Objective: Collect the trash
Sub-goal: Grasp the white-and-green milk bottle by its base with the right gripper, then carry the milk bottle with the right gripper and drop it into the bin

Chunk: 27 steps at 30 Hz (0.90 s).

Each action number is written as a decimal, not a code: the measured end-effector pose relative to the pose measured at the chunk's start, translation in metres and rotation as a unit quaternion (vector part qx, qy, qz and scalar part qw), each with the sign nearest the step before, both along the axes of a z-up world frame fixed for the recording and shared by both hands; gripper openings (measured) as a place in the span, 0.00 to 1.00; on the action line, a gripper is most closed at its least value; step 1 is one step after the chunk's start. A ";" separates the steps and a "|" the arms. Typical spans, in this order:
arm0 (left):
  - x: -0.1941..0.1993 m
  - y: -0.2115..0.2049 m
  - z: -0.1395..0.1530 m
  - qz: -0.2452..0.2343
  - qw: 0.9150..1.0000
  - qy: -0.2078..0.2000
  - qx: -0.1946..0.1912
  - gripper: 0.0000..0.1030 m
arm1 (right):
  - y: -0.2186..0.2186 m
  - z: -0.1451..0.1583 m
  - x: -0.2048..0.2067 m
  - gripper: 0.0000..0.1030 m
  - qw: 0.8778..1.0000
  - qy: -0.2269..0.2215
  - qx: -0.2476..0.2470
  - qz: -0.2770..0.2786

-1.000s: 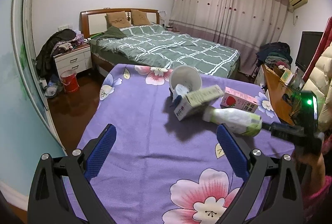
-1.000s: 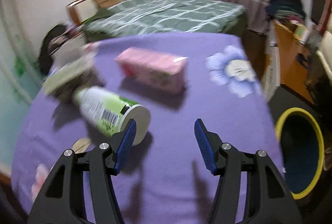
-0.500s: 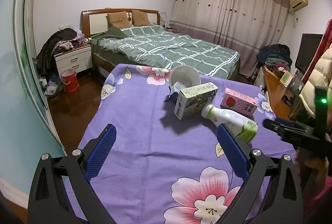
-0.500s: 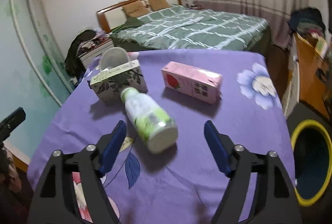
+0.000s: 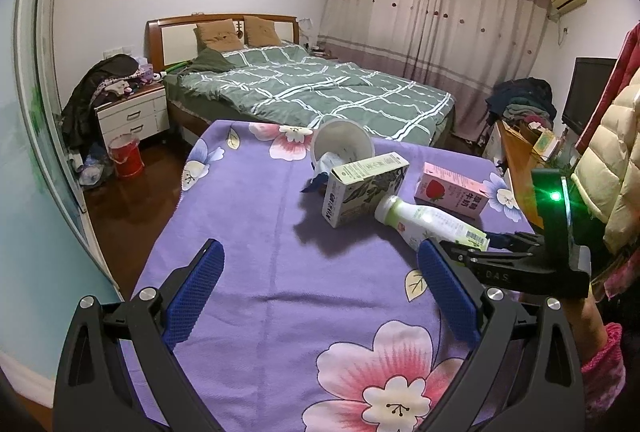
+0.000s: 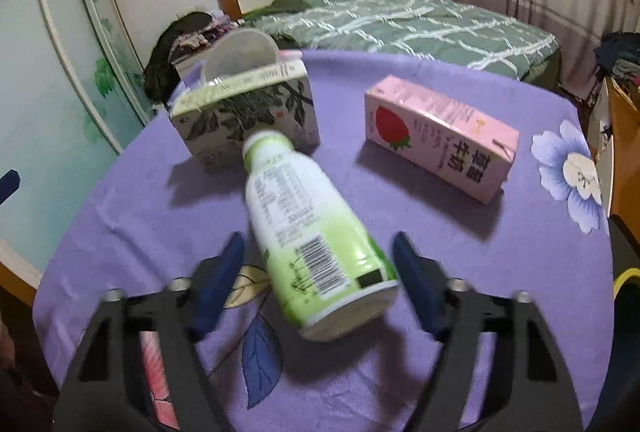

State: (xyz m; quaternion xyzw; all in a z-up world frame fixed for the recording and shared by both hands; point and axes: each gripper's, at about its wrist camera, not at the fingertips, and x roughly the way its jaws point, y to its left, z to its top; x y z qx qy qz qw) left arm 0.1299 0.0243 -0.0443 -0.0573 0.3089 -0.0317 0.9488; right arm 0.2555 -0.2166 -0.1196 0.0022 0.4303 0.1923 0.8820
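Note:
A white and green bottle (image 6: 310,232) lies on its side on the purple flowered tablecloth (image 6: 400,372); it also shows in the left wrist view (image 5: 430,222). My right gripper (image 6: 318,282) is open, with the bottle's base between its fingers, apart from both pads. A grey patterned carton (image 6: 244,116) touches the bottle's cap. A pink strawberry milk carton (image 6: 438,144) lies to the right. A white cup (image 5: 342,146) lies tipped behind the grey carton. My left gripper (image 5: 320,292) is open and empty over the near tablecloth.
A yellow-rimmed bin (image 6: 626,282) shows at the right edge below the table. A bed (image 5: 312,88) stands behind the table, a nightstand (image 5: 132,114) and a red bucket (image 5: 126,156) at the left, and a wooden desk (image 5: 520,152) at the right.
My right gripper has moved forward so that the bottle's base now lies between its open fingers. The left gripper has hardly moved.

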 end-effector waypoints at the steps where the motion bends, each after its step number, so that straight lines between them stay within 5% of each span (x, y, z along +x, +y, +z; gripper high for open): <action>1: 0.001 0.000 -0.001 -0.001 1.000 0.001 -0.001 0.93 | -0.001 0.000 -0.001 0.58 1.000 0.001 0.002 -0.001; 16: -0.003 -0.016 -0.001 -0.018 1.000 -0.001 0.005 0.93 | -0.053 0.035 -0.070 0.51 0.995 -0.049 0.065 -0.060; 27: -0.007 -0.045 -0.002 -0.048 0.999 0.003 0.016 0.93 | -0.132 0.064 -0.112 0.49 0.981 -0.093 0.085 -0.146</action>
